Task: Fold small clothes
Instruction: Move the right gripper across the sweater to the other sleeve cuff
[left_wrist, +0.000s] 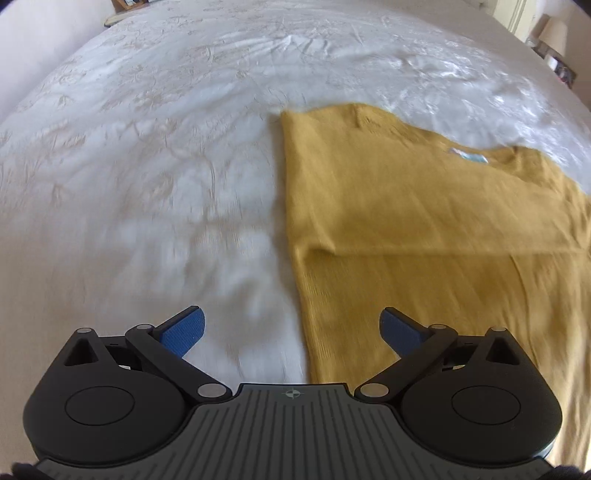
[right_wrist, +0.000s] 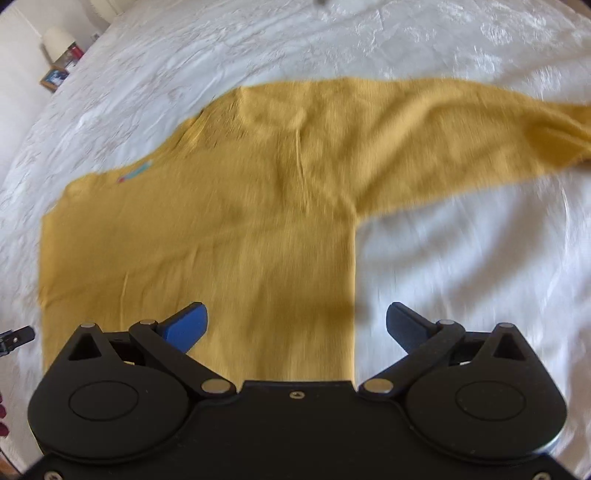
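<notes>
Mustard knit sweater (right_wrist: 229, 229) lies flat on the white bedspread (left_wrist: 147, 166), one sleeve already folded across, the other (right_wrist: 461, 122) stretched out; left gripper (left_wrist: 291, 332) and right gripper (right_wrist: 295, 328) hover wide open, empty, seemingly ready for that sleeve.

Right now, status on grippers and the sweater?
Left gripper open, empty. Right gripper open, empty. Sweater flat on bed, one sleeve still spread out. Nothing in the way.
</notes>
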